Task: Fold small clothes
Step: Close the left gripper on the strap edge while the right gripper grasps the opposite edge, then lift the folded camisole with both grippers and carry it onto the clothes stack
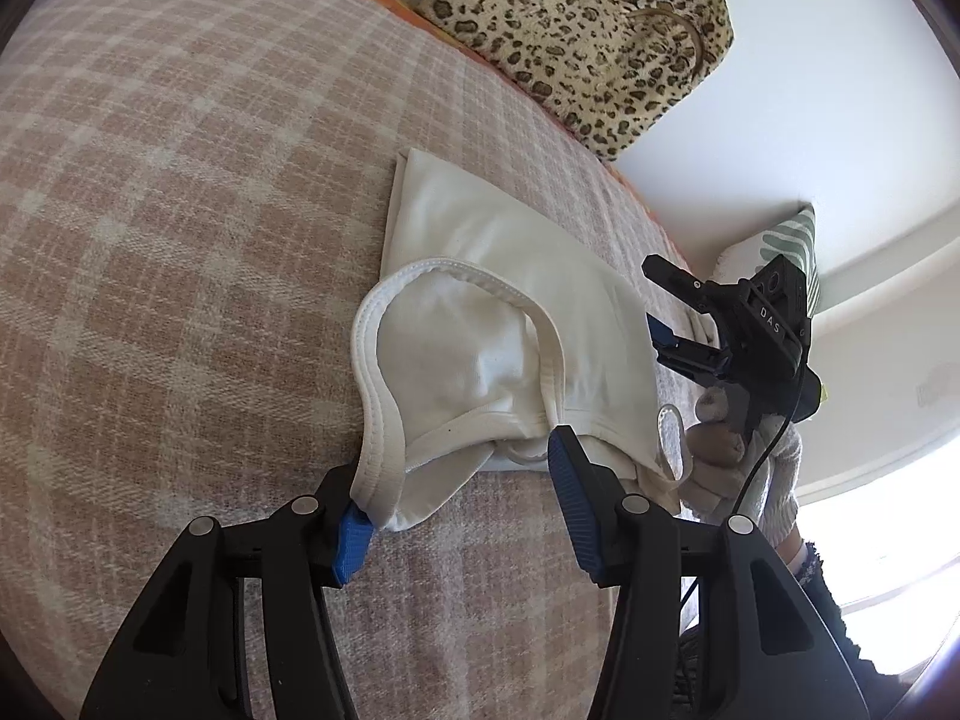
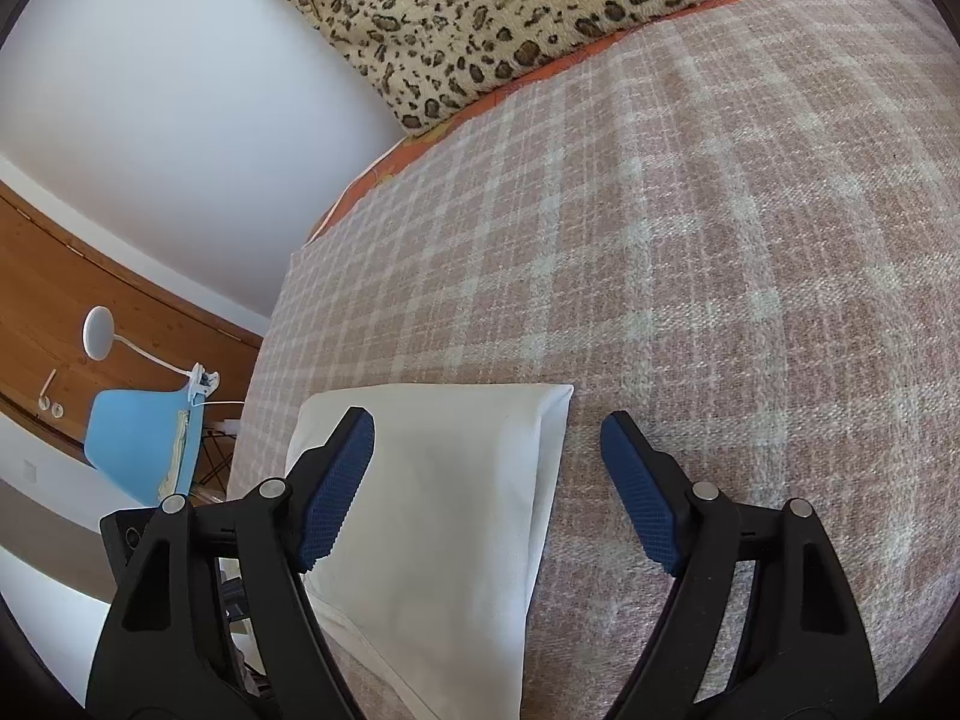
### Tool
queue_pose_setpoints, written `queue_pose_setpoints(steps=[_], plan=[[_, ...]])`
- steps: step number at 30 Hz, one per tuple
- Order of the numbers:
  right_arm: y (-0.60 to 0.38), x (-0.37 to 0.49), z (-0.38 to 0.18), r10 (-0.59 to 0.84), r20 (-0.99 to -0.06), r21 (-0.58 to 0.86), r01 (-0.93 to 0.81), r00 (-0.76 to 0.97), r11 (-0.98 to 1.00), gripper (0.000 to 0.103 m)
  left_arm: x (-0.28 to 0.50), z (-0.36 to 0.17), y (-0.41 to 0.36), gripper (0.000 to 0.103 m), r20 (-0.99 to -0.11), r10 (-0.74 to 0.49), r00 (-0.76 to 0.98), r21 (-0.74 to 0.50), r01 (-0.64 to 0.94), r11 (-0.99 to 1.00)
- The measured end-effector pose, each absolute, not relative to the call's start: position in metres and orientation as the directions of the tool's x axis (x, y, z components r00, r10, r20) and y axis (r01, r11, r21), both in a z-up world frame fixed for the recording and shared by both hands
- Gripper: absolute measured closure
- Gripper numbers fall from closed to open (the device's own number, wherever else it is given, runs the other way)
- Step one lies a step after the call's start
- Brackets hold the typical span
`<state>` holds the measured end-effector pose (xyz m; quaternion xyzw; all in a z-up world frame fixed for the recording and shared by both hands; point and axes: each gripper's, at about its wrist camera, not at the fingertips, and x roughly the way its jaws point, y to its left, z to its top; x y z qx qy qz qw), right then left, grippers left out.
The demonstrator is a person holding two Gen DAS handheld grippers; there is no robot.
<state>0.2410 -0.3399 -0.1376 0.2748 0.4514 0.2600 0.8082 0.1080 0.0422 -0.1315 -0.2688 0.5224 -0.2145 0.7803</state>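
White tank top lies partly folded on the pink plaid blanket, short of the leopard-print cushion at the blanket's far edge. Left gripper: jaws spread wide, straddling the garment's near strap end; left pad touches the ribbed armhole binding, nothing clamped. Right gripper: jaws likewise apart, poised over the folded hem side of the tank top, left pad above the cloth, right pad over bare blanket. Blue chair stands beyond the blanket's left edge.
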Motion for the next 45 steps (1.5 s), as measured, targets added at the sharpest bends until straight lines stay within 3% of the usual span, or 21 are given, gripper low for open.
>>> queue_pose_setpoints(steps=[3,10,13,15,17,20,22,30,45], plan=[[-0.342,0.241,-0.142,0.699,-0.569,0.714,-0.161,0.433,0.682,0.038,0.11,-0.131,0.043,0.052,-0.694,-0.626,0.356,-0.655,0.051,0.754],[-0.344,0.244,-0.148,0.74,-0.524,0.76,-0.16,0.422,0.63,0.04,0.118,-0.136,0.045,0.053,-0.661,-0.665,0.348,-0.698,0.041,0.715],[-0.339,0.246,-0.149,0.752,-0.51,0.773,-0.161,0.419,0.614,0.04,0.123,-0.136,0.039,0.063,-0.668,-0.659,0.346,-0.69,0.043,0.722],[-0.336,0.248,-0.147,0.747,-0.517,0.764,-0.167,0.419,0.623,0.04,0.126,-0.138,0.037,0.076,-0.676,-0.654,0.339,-0.683,0.043,0.729],[-0.334,0.25,-0.149,0.754,-0.519,0.769,-0.164,0.402,0.618,0.047,0.127,-0.14,0.036,0.079,-0.682,-0.649,0.338,-0.676,0.048,0.735],[-0.333,0.251,-0.151,0.739,-0.539,0.758,-0.15,0.403,0.635,0.065,0.128,-0.138,0.034,0.083,-0.691,-0.635,0.346,-0.659,0.06,0.75],[-0.333,0.254,-0.155,0.737,-0.551,0.76,-0.13,0.391,0.637,0.087,0.127,-0.136,0.032,0.084,-0.697,-0.623,0.354,-0.645,0.071,0.761],[-0.328,0.249,-0.146,0.724,-0.539,0.754,-0.134,0.431,0.642,0.093,0.12,-0.13,0.025,0.086,-0.714,-0.59,0.378,-0.597,0.112,0.794],[-0.34,0.221,-0.092,0.689,-0.513,0.709,-0.199,0.513,0.676,0.094,0.091,-0.116,-0.015,0.088,-0.672,-0.616,0.411,-0.579,0.226,0.783]])
